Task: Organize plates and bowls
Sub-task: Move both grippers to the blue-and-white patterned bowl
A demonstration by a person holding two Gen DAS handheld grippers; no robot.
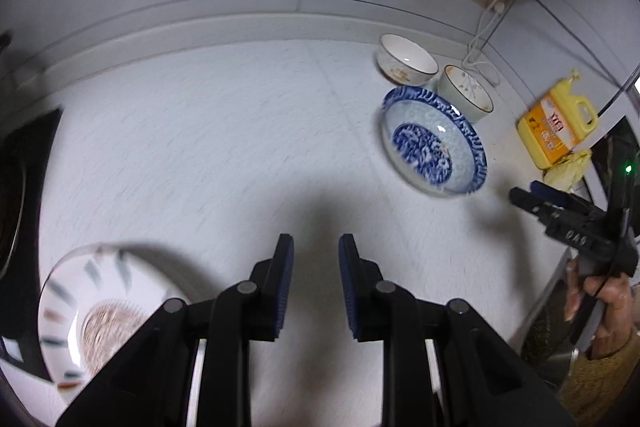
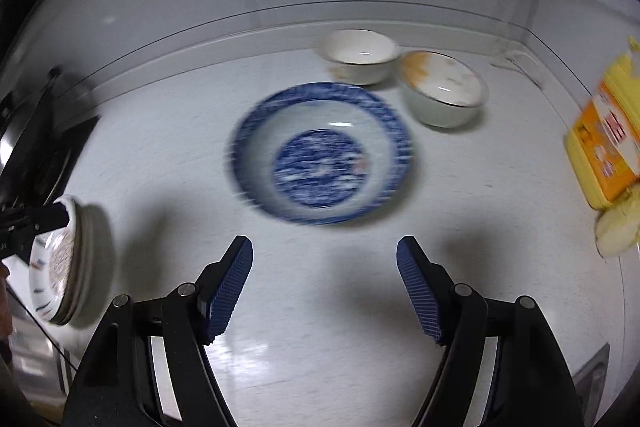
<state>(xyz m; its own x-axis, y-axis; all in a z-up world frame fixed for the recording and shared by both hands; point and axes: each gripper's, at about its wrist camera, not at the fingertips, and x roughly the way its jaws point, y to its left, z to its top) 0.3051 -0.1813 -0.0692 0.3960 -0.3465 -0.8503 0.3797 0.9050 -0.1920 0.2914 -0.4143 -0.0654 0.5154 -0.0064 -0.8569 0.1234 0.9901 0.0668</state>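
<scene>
Right tongs stand spread wide at the bottom of their own view, released, with only bare bench between the blue pads. Left tongs are nearly closed; a narrow gap stays between the pads and nothing shows in it.

At the lower left of the left view a white patterned plate lies partly hidden behind the tongs' body. In the right view the same plate stands tilted on edge at the left. A black part crosses its upper rim, and whether that part grips the plate cannot be told. At the right edge of the left view a hand holds the right tongs.

Farther out, mid-frame in the right view, a blue-and-white dish rests flat on the bench, blurred. Just behind it, by the wall, two white bowls sit upright side by side. A yellow bottle stands at the right edge.
</scene>
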